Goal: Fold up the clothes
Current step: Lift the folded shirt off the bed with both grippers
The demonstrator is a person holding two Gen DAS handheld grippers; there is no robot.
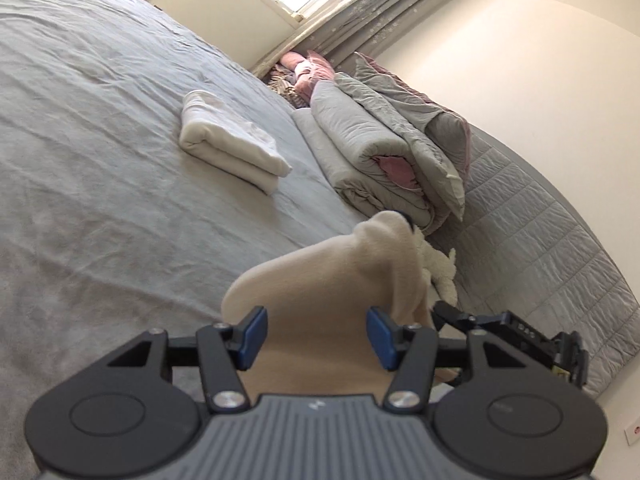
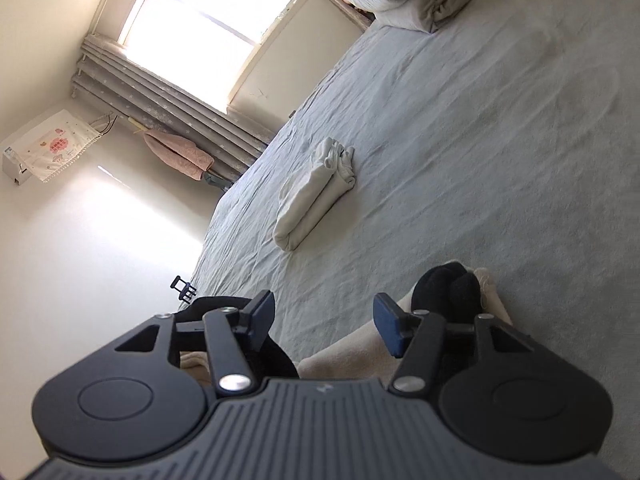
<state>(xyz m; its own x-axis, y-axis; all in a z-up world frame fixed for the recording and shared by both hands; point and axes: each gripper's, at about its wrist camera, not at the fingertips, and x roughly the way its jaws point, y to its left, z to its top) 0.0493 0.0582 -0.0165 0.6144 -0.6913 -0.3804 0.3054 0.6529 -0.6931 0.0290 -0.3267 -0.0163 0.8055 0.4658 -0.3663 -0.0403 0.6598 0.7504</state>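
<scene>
A cream garment (image 1: 324,280) lies bunched on the grey bed sheet (image 1: 100,200), rising in a hump just beyond my left gripper (image 1: 318,334). The left jaws stand wide apart with the fabric between and under them, not clamped. In the right wrist view the cream garment (image 2: 352,356) lies below my right gripper (image 2: 324,326), which is open, with a black piece of clothing (image 2: 448,288) beside its right finger. A folded white garment (image 1: 232,144) rests on the sheet farther off; it also shows in the right wrist view (image 2: 316,196).
A folded grey duvet and pillows (image 1: 384,136) are stacked against the quilted headboard (image 1: 540,232). A white plush toy (image 1: 440,272) lies beside them. A window (image 2: 208,28) with grey curtains, a pink towel (image 2: 180,152) and a wall air conditioner (image 2: 48,148) are beyond the bed.
</scene>
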